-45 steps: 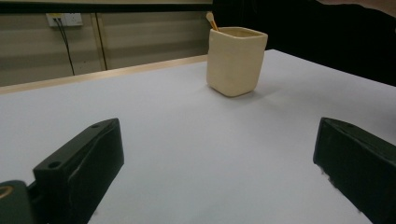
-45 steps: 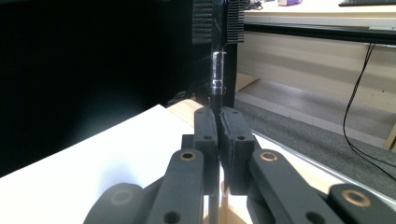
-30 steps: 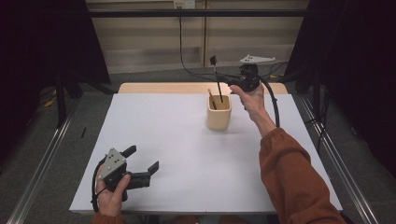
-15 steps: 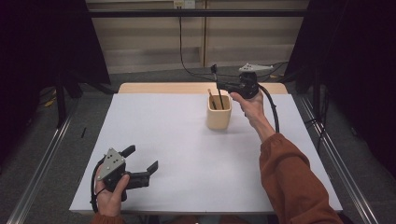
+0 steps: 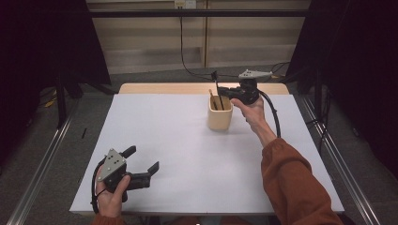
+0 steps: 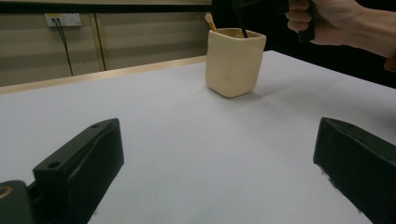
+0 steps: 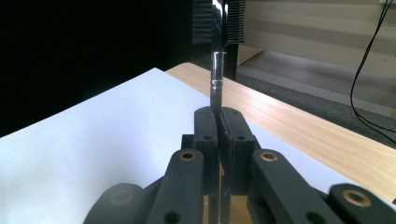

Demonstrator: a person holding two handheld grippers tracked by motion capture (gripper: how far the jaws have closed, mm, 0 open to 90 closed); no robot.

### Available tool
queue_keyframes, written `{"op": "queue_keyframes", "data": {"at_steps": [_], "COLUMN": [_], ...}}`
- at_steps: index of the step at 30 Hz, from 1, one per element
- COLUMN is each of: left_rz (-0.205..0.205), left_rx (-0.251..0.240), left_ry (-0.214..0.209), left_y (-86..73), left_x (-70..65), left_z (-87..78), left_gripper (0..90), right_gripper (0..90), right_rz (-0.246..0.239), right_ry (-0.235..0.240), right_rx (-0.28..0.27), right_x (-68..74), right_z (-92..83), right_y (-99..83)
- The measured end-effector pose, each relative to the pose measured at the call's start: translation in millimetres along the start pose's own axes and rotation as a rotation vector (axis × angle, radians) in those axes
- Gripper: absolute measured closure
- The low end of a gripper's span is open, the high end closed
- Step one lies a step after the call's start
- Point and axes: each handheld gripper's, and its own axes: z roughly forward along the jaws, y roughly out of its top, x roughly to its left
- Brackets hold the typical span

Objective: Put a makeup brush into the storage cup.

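Brush, black and thin-handled, stands upper centre of the high view, its lower end inside the cream cup beside a wooden stick. Going left to right: at the lower left the left claw rests low over the white worktop, jaws spread wide and holding nothing; in its own view both jaws flank bare worktop. Right of the cup, the right claw is clamped tight on the brush handle, bristle head above the jaws.
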Motion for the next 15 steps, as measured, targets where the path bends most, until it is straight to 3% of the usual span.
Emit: {"op": "queue_keyframes", "data": {"at_steps": [15], "left_rz": [0.001], "left_rx": [0.004], "left_ry": [0.002], "left_y": [-0.4], "left_x": [0.2], "left_z": [0.5], "left_gripper": [1.7], "right_gripper": [85.5], "right_rz": [0.008], "right_ry": [-0.009], "right_rx": [0.024], "right_x": [-3.0], "right_z": [1.8], "right_y": [-10.4]}}
